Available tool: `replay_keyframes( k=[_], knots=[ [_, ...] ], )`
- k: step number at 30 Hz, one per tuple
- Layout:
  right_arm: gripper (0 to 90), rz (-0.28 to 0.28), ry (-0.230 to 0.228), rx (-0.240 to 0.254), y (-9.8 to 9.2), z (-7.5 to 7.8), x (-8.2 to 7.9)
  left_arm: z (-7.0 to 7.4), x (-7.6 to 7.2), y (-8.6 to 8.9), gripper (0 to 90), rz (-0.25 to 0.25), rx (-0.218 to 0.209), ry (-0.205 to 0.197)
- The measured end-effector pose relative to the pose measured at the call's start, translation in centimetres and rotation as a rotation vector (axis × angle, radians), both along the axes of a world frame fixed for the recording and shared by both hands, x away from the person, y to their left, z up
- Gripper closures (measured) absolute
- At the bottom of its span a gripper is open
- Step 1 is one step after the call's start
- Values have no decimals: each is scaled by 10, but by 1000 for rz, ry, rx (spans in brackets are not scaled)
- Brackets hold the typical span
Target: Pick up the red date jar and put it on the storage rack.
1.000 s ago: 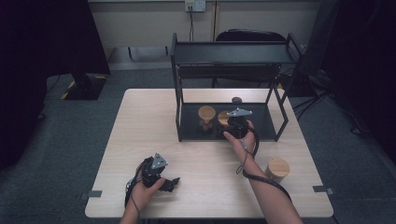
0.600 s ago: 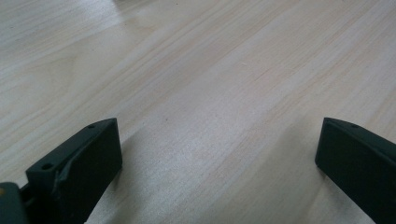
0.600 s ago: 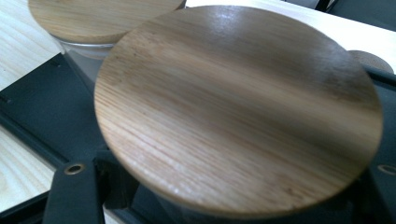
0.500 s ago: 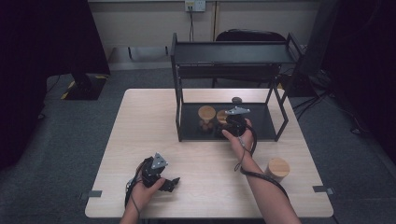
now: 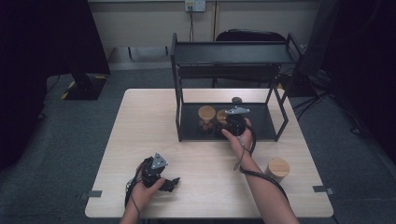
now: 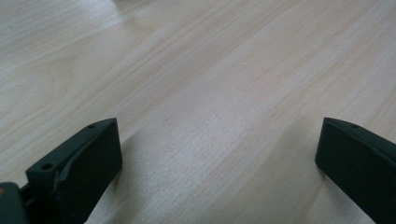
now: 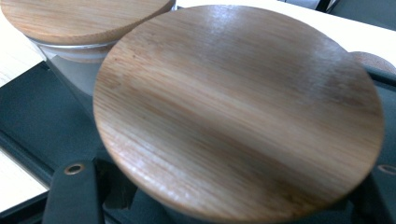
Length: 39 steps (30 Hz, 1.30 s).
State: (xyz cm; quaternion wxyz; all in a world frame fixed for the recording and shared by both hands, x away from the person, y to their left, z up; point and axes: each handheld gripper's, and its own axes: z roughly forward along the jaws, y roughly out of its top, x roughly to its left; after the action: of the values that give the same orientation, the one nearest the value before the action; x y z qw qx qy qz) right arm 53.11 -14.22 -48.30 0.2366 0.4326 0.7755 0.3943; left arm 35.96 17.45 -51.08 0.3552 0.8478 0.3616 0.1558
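A glass jar with a round wooden lid (image 7: 238, 112) sits between the jaws of my right gripper (image 5: 232, 122), which is shut on it. One black finger (image 7: 74, 196) shows under the lid's edge. The held jar (image 5: 221, 115) is at the bottom tray of a black shelf rack (image 5: 261, 128), beside a second lidded jar (image 5: 207, 112) (image 7: 84, 18). My left gripper (image 5: 173, 181) (image 6: 210, 154) rests low over the bare wooden table near its front edge, jaws wide apart with nothing between them.
A third lidded jar (image 5: 277, 168) stands on the table (image 5: 140, 130) at the front right. A small dark round thing (image 5: 236, 100) lies at the back of the rack's tray. The rack's top shelf (image 5: 233, 51) overhangs the tray.
My right gripper has edged slightly away from me and to the left, into the rack, with the jar in it. The left gripper has stayed put.
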Motion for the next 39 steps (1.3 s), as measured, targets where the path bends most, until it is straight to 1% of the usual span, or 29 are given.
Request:
replay_keyframes(
  k=[4, 15, 17, 18, 19, 21, 23, 24, 26, 30, 36, 39],
  knots=[
    [254, 7, -3, -1, -1, 0, 1, 0, 0, 0, 2, 0, 0, 0],
    [252, 3, 6, -4, 0, 1, 2, 0, 0, 0, 1, 0, 0, 0],
    [220, 0, 7, -6, -1, 2, 2, 0, 0, 0, 2, 0, 0, 0],
    [189, -3, 11, -2, -1, 2, 2, 0, 0, 0, 2, 0, 0, 0],
    [171, -7, 22, 3, -1, 3, 2, 0, 0, 0, 2, 0, 0, 0],
    [136, -16, 27, 8, -3, 4, 1, 0, 0, 0, 2, 0, 0, 0],
    [114, -15, 38, 17, -4, 4, 1, 0, 0, 0, 2, 0, 0, 0],
    [101, -17, 36, 17, -5, 5, 1, 0, 0, 0, 2, 0, 0, 0],
    [87, -18, 38, 24, -5, 6, 0, 0, 0, 0, 2, 0, 0, 0],
    [72, -17, 43, 18, -6, 10, -3, 0, 0, 0, 2, 0, 0, 0],
    [33, -22, 45, 46, -7, 14, -11, 0, 0, 0, 1, 0, 0, 0],
    [24, -12, 47, 56, -8, 15, -15, 0, 0, 0, 2, 0, 0, 0]
  ],
)
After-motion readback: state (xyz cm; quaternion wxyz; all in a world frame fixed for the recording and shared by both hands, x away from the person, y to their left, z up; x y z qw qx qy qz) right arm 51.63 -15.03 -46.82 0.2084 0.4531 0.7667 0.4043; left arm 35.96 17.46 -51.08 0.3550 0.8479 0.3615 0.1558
